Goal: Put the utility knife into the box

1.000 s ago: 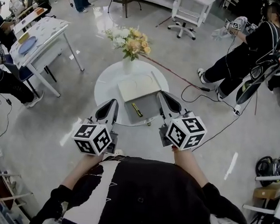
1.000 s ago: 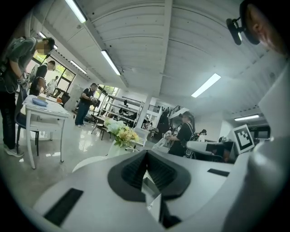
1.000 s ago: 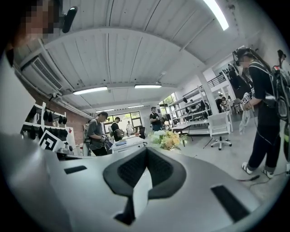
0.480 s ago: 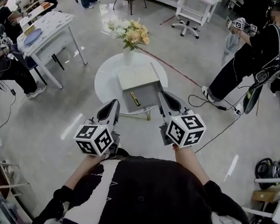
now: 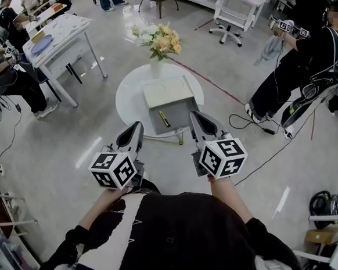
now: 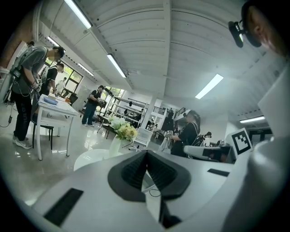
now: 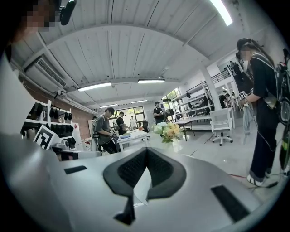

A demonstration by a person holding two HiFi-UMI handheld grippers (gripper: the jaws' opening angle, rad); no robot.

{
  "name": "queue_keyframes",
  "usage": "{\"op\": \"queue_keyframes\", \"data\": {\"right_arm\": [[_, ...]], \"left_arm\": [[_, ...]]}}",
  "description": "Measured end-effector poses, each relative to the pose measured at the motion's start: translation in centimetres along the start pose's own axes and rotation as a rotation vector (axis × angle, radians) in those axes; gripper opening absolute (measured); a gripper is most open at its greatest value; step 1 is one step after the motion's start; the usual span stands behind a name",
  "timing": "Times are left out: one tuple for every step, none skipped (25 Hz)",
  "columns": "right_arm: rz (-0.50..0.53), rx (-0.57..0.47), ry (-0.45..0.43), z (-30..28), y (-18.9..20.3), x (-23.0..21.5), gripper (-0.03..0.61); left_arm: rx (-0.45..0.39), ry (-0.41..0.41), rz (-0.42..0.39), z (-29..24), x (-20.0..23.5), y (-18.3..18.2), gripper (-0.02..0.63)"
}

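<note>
The yellow and black utility knife (image 5: 164, 119) lies slanted inside the shallow open grey box (image 5: 180, 128), towards its left side, with the box's cream lid (image 5: 166, 93) folded back behind it. The box sits on the round white tabletop (image 5: 128, 96), and a bouquet of yellow and white flowers (image 5: 159, 42) stands at the tabletop's far edge. The left hand-held gripper (image 5: 133, 130) is held low, just short of the tabletop's near edge, its jaws pressed together with nothing between them. The right hand-held gripper (image 5: 198, 120) reaches the box's near right corner in the head view, and its jaws are likewise closed and empty
</note>
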State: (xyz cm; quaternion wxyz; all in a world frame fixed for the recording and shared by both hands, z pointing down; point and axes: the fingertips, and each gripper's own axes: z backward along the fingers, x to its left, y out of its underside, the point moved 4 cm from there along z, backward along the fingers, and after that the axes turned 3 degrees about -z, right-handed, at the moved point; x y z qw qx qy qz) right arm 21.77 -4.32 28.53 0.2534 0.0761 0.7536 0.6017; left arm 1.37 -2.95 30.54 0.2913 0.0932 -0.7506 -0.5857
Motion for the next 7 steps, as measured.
{"op": "queue_keyframes", "data": {"right_arm": [[-0.001, -0.001, 0.003, 0.04, -0.02, -0.11, 0.005], [-0.003, -0.002, 0.006, 0.05, -0.04, -0.22, 0.005], [-0.005, -0.003, 0.008, 0.01, -0.06, -0.29, 0.005], [-0.005, -0.003, 0.009, -0.07, -0.07, -0.32, 0.005], [-0.005, -0.003, 0.008, -0.17, -0.08, -0.32, 0.005], [-0.005, -0.003, 0.008, -0.29, -0.09, -0.31, 0.005], [-0.005, -0.003, 0.007, -0.41, -0.11, -0.3, 0.005]], "left_arm": [[0.002, 0.002, 0.0, -0.06, -0.08, 0.03, 0.012], [0.004, 0.004, -0.001, -0.12, -0.12, 0.06, 0.012], [0.006, 0.005, -0.001, -0.17, -0.11, 0.07, 0.012], [0.007, 0.005, -0.001, -0.23, -0.06, 0.07, 0.012], [0.008, 0.005, -0.002, -0.28, 0.01, 0.04, 0.012], [0.008, 0.004, -0.004, -0.34, 0.09, 0.01, 0.012], [0.008, 0.004, -0.006, -0.4, 0.17, -0.04, 0.012]]}}
